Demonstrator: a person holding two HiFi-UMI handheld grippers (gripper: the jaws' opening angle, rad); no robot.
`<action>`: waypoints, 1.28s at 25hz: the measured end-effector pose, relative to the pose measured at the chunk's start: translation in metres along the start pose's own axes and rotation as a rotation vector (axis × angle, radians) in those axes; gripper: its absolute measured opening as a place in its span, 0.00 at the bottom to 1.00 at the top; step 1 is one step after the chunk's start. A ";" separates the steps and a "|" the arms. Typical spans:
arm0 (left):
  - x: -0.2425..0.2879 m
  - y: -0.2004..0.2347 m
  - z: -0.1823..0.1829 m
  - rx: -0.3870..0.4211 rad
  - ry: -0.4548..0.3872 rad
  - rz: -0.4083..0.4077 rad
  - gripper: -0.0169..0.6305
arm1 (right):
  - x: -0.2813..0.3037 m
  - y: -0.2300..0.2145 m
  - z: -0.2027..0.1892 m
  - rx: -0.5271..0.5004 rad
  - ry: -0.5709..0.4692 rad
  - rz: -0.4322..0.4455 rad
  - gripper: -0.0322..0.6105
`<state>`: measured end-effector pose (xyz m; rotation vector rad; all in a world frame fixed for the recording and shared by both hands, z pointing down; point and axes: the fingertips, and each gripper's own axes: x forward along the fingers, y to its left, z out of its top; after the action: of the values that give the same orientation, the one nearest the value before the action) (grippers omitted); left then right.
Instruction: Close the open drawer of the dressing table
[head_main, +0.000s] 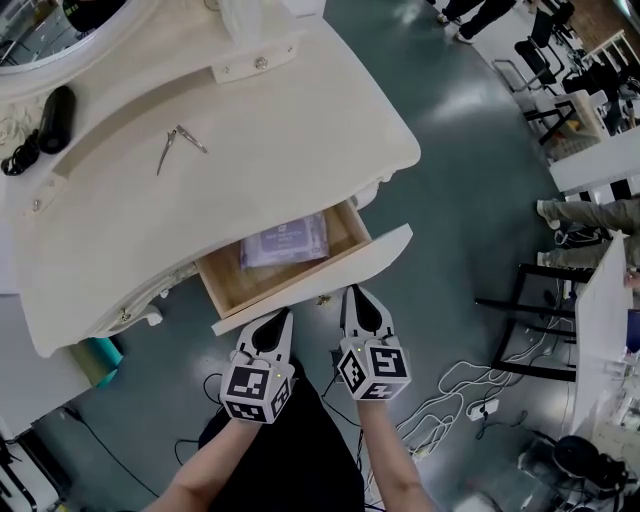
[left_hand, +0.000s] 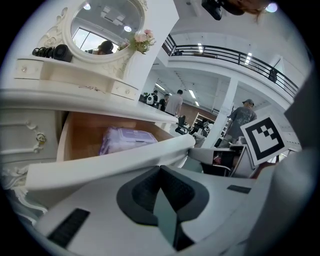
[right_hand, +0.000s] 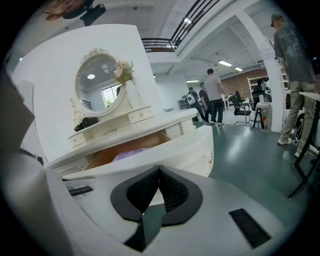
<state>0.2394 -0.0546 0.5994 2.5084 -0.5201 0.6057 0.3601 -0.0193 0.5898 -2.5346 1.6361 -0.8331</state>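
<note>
open drawer (head_main: 330, 276) of dressing table (head_main: 300, 130), purple packet (head_main: 285, 241) inside; left gripper (head_main: 283, 316) and right gripper (head_main: 352, 294), jaws together, empty, tips at its front.

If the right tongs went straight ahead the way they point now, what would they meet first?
The drawer front, directly ahead of the shut right tongs; whether the tips touch it is unclear.
</note>
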 end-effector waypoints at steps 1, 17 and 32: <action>0.000 0.002 0.002 -0.001 -0.001 0.001 0.06 | 0.002 0.001 0.001 -0.001 0.001 0.004 0.10; 0.013 0.033 0.026 -0.012 -0.025 0.048 0.06 | 0.036 0.013 0.016 -0.005 0.003 0.032 0.10; 0.033 0.054 0.049 -0.001 -0.053 0.062 0.06 | 0.069 0.024 0.029 -0.013 -0.021 0.066 0.10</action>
<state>0.2573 -0.1331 0.5986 2.5209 -0.6203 0.5628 0.3743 -0.0964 0.5874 -2.4739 1.7150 -0.7903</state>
